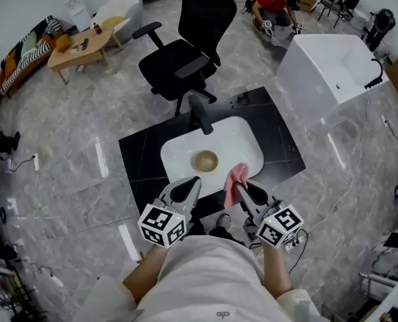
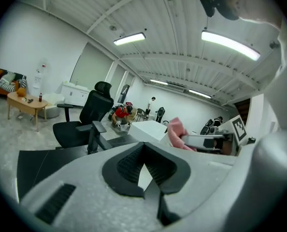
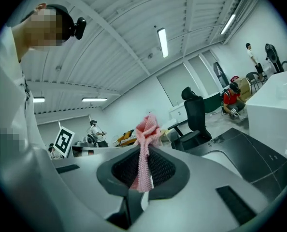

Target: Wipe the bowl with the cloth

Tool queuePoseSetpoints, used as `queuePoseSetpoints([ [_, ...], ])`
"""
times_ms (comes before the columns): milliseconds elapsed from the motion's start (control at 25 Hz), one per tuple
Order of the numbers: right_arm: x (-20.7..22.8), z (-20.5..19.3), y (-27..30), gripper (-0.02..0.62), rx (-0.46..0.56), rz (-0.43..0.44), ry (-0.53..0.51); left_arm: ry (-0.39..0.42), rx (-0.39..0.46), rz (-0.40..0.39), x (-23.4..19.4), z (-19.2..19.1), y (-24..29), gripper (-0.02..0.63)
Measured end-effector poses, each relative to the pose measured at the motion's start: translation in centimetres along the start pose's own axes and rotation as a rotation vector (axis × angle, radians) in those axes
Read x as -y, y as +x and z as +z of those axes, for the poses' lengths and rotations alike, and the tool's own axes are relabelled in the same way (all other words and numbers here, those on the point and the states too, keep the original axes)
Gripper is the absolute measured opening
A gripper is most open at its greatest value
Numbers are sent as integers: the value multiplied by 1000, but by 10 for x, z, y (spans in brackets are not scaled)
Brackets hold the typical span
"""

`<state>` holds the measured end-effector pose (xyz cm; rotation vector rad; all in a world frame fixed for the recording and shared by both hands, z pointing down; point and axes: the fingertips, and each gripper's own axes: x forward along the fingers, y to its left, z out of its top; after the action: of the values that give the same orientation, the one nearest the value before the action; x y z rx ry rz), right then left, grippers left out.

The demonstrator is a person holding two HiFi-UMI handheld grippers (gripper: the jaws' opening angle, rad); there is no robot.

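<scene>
Your right gripper pinches the pink cloth, which hangs over the sink's near edge. Your left gripper is pressed together, empty. The bowl sits in the sink's middle.

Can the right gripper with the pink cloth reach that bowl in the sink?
Probably yes: the bowl lies uncovered in the sink, and nothing stands between it and the right gripper holding the cloth.

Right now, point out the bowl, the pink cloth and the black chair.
bowl (image 1: 206,160): head view, centre of its inside.
pink cloth (image 3: 147,127): right gripper view, bunched upper end.
black chair (image 1: 173,70): head view, seat.
</scene>
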<state>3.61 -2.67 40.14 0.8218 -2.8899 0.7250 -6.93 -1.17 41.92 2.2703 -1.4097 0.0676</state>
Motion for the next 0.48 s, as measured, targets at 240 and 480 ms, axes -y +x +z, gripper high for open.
queuePoseSetpoints([
  [240,-10,3,-26,29,-12,77,-89,27,44,41,47,-3,-11,11],
  [480,-13,3,-50,29,-23,116,-130,19,55,66,80,-15,-11,11],
])
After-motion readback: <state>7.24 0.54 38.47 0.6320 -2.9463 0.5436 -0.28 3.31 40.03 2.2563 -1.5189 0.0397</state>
